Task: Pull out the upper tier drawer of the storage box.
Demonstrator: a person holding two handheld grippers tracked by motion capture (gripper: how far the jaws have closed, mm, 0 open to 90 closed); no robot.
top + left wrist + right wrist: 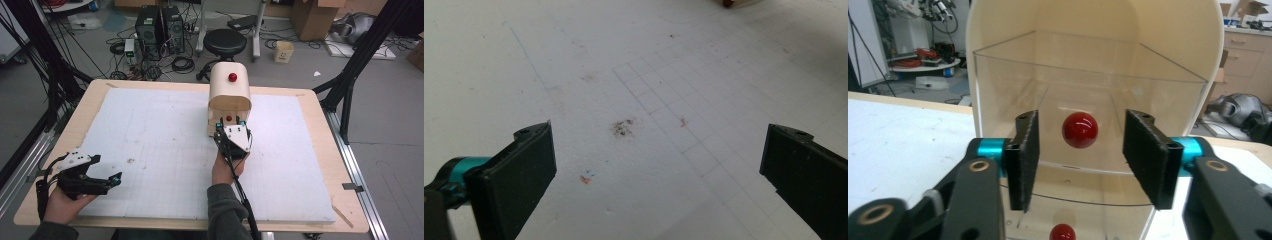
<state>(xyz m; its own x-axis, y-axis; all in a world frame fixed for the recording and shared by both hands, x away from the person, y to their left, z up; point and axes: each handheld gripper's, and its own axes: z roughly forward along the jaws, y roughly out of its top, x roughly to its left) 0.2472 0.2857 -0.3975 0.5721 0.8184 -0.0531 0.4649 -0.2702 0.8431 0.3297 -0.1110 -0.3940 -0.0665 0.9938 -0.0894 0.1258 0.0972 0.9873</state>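
Reaching toward the front of a cream arched box, the right gripper has its jaws parted about a red ball knob, one pad on either side and neither touching it. The knob sits dead ahead of this gripper, mounted on a clear plastic front panel that seems to be a door or drawer face; a second red knob lies lower, just beneath the jaws. In the high view the gripper is right up against the box's open front, with a third red knob on the curved top beyond it.

The knob looks hard, glossy and round, so it will likely be slippery; the pads should close squarely across its widest part. The clear panel appears thin and rigid, probably light, and could crack or flex under a sideways pull. The box itself looks light enough to slide on the white foam board covering the table.

The left gripper hangs well off to the side, jaws wide apart and empty above the stained board.
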